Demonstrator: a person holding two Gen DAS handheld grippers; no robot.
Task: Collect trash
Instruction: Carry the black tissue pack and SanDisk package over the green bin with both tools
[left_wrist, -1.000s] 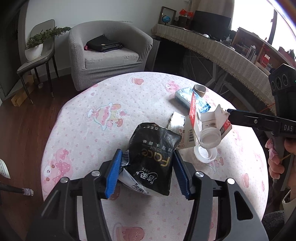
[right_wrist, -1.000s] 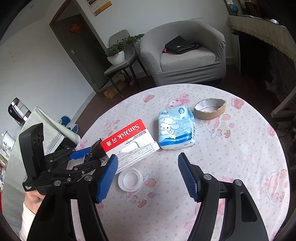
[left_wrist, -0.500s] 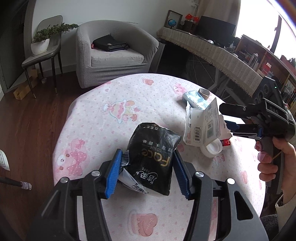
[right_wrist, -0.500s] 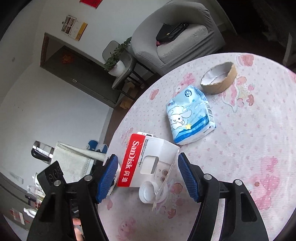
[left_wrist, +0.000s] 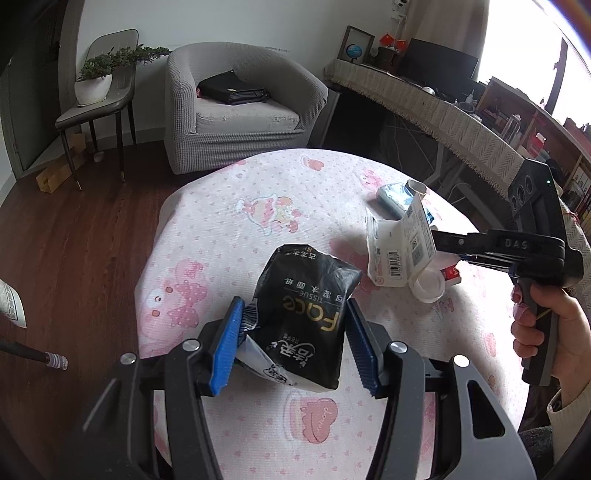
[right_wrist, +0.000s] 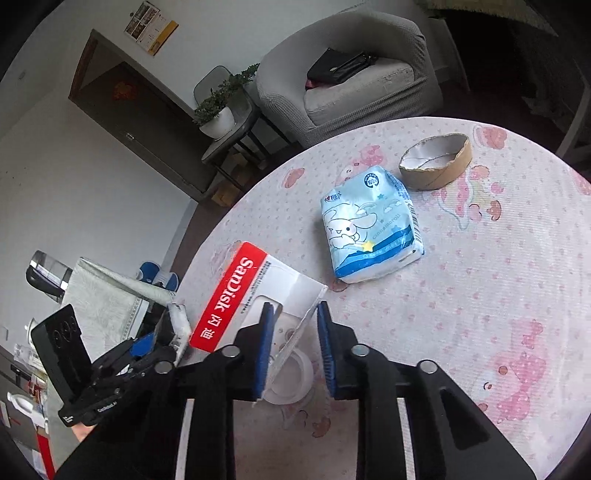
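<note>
**Right tongs closing on a card package while the left tongs are holding a black tissue pack**

Two handheld tongs are working over a round worktop (right_wrist: 480, 295) covered in a pink patterned cloth; the left tongs (left_wrist: 291, 343) are clamped on a crumpled black tissue pack (left_wrist: 306, 317), holding it above the cloth near the person's edge of the worktop; the right tongs (right_wrist: 293, 343), which were standing wide apart a second ago, are now closing, with the thin edge of a red and white card package (right_wrist: 251, 306) between the blue pads; a moment earlier that package was lying flat, and now it is tilting up off the cloth; in my judgement this means a second piece of trash is being secured, though the grip is only on a flimsy corner and could slip.

Counting what is showing: one black tissue pack; one red and white card package; one white plastic lid (right_wrist: 291, 380) lying under the right tongs; one light blue tissue pack (right_wrist: 369, 236) with a cartoon rabbit, lying flat mid-worktop; one torn cardboard ring (right_wrist: 436, 160) just beyond it; two items in the tongs, three still on the cloth.
</note>
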